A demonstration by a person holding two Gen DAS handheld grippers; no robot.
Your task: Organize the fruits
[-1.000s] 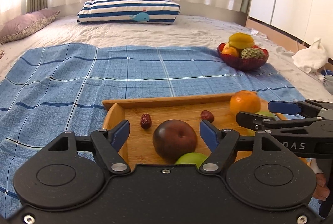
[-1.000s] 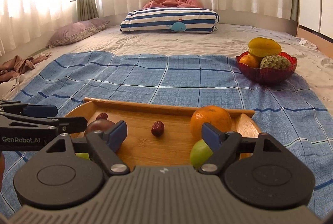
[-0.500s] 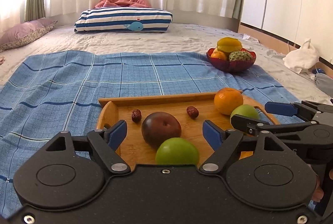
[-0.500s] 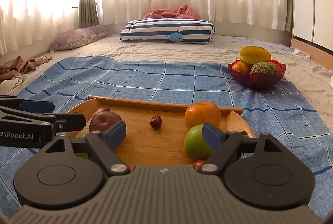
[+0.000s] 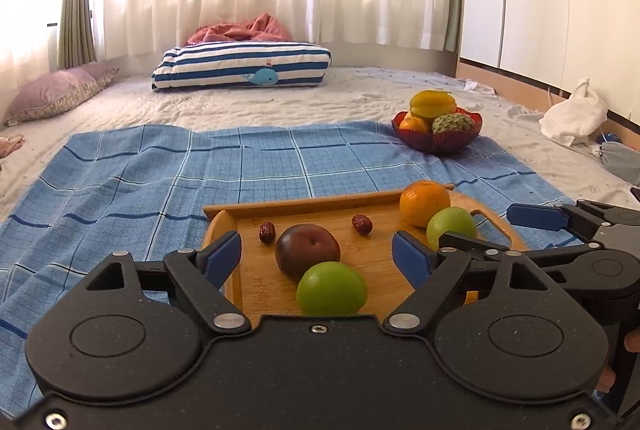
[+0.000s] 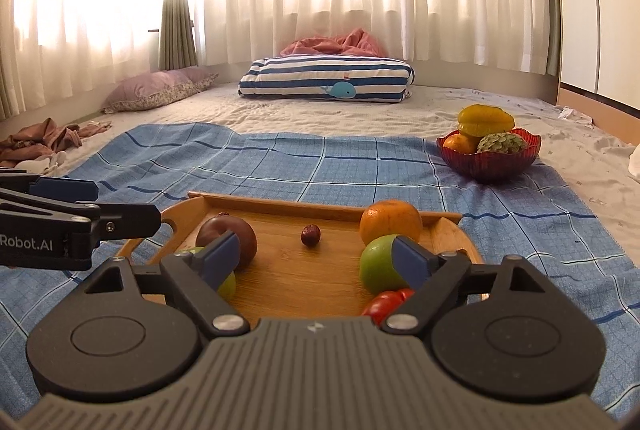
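A wooden tray (image 5: 304,204) lies on the blue checked cloth. It holds a dark red fruit (image 5: 307,250), two green fruits (image 5: 331,288) (image 5: 451,228), an orange (image 5: 425,202) and two small dates (image 5: 267,232). My left gripper (image 5: 316,250) hovers over the tray's near left side, its jaws opening with nothing pressed between them. My right gripper (image 6: 316,254) stands open over the near right side of the tray (image 6: 280,204), beside a green fruit (image 6: 378,264) and a red tomato (image 6: 384,304). A red bowl (image 5: 436,142) of fruit sits far right.
A striped pillow (image 5: 240,68) and a pink blanket lie at the back under the curtains, with a purple pillow (image 6: 156,92) at the far left. Crumpled clothes (image 6: 40,140) lie left of the cloth. A white bag (image 5: 572,116) rests by the right wall.
Both grippers have drawn back from the tray and risen a little. The near green fruit and the tomato have come into view. The left jaws stand a bit wider.
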